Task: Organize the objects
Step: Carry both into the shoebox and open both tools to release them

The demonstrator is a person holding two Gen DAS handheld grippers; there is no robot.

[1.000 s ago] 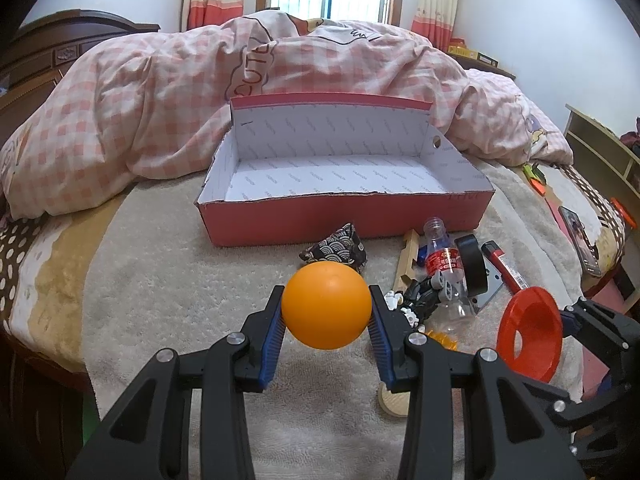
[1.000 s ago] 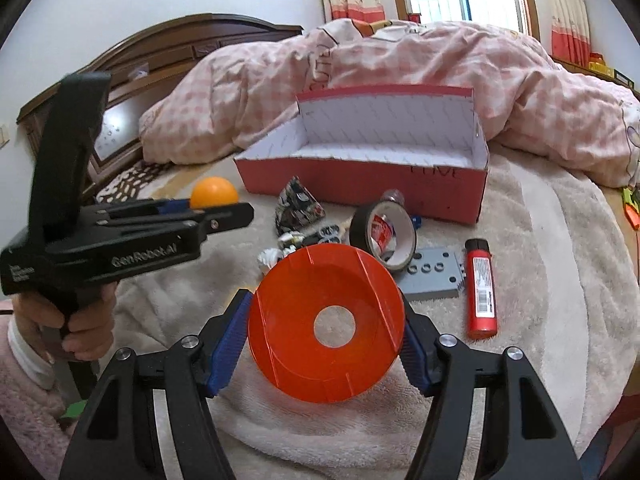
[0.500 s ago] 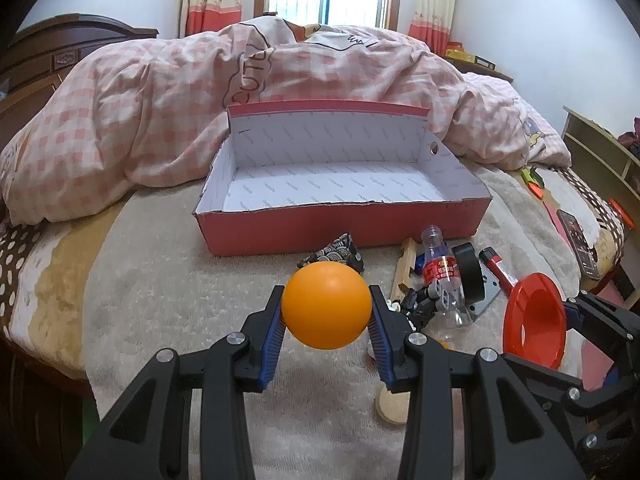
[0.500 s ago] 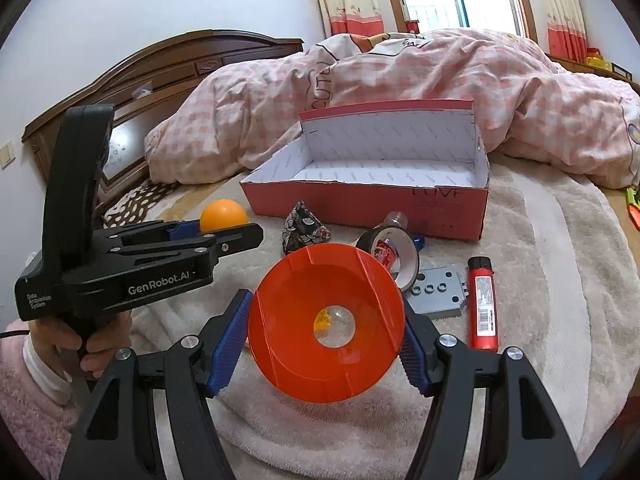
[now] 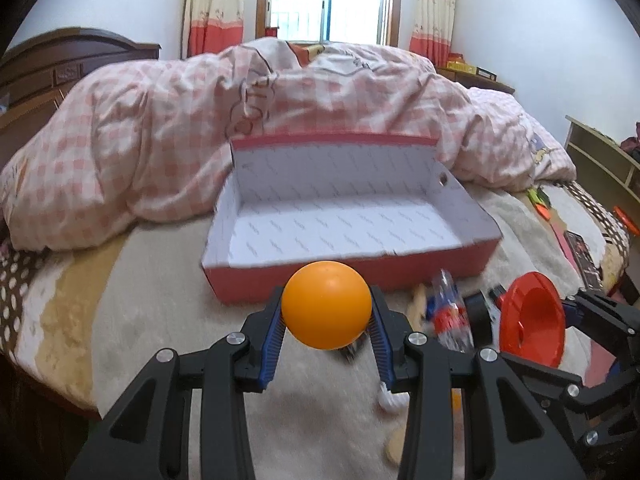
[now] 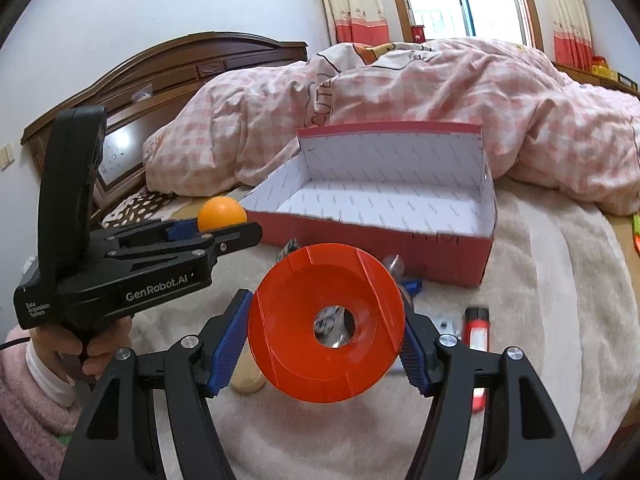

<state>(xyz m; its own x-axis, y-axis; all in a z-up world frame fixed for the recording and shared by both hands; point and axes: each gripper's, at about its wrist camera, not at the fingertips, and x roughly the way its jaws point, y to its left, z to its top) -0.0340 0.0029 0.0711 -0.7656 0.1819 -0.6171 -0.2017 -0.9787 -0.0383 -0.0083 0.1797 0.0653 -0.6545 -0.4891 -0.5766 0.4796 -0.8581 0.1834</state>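
A: What has the left gripper (image 5: pixel 326 316) got?

B: An orange ball (image 5: pixel 326 305), clamped between the blue pads (image 5: pixel 273 344), one on each side. It's off the blanket, in the air.

A: And the right gripper (image 6: pixel 326 340)?

B: Clamped on a red funnel (image 6: pixel 326 324), pads on opposite edges of the rim, the wide mouth facing back at its camera. Through the hole in the middle you glimpse clutter, too blurred to name.

A: Where's the box from there?

B: Straight ahead of both. The box (image 5: pixel 352 280) sits open on the blanket (image 5: pixel 160 320), red outside, white lining, its lid flap standing up at the far side. From the left gripper the ball hangs just short of the near wall. From the right gripper the box is ahead and slightly right.

A: Anything in it?

B: Only the white lining shows.

A: What lies between the grippers and the box?

B: A small heap, down and to the right of the ball: a clear bottle (image 5: pixel 450 312) with a red label lying on its side, a black tape roll (image 5: pixel 478 314) beside it, all blurred. Right of the funnel there's a red lighter (image 6: pixel 476 324) on the blanket.

A: And the two grippers to each other?

B: Side by side, apart. The left one shows to the left of the funnel, with a hand (image 6: pixel 64 344) in a pink sleeve (image 6: pixel 24 392) on its grip.

A: Beyond the box?

B: A pink checked duvet (image 5: pixel 160 140) heaped up against the box's far side, then a dark headboard (image 6: pixel 168 68) off to the left.
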